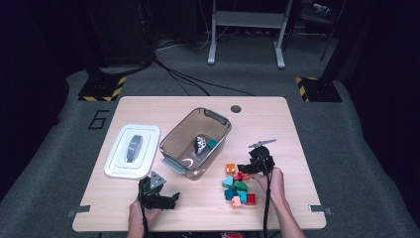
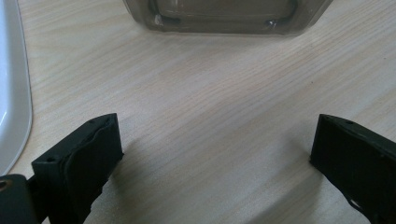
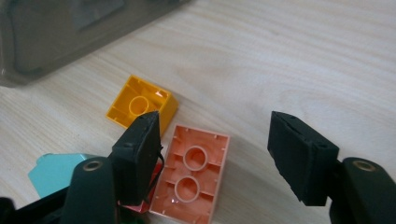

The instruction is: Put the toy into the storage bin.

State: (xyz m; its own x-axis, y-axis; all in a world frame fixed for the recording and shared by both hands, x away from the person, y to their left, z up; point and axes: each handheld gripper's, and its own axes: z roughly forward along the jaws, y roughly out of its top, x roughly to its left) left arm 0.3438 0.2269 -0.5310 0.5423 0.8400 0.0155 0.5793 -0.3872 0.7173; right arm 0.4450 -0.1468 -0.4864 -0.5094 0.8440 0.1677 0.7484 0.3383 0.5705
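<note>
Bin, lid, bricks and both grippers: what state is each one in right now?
Clear bin: open, upright, a few pieces inside.
White lid: off, lying flat on the table beside the bin.
Peach brick: upside down on the table, between the right gripper's fingers, not yet gripped.
Yellow brick: upside down, loose.
Left gripper: open, nothing between its fingers.
Right gripper: open, part closed.

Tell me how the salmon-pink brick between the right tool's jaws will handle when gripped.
The salmon-pink brick looks rigid and hollow, so probably light. Lying flat, underside up, it shouldn't roll. Its glossy walls may slip; the orange brick close by could get nudged.
</note>
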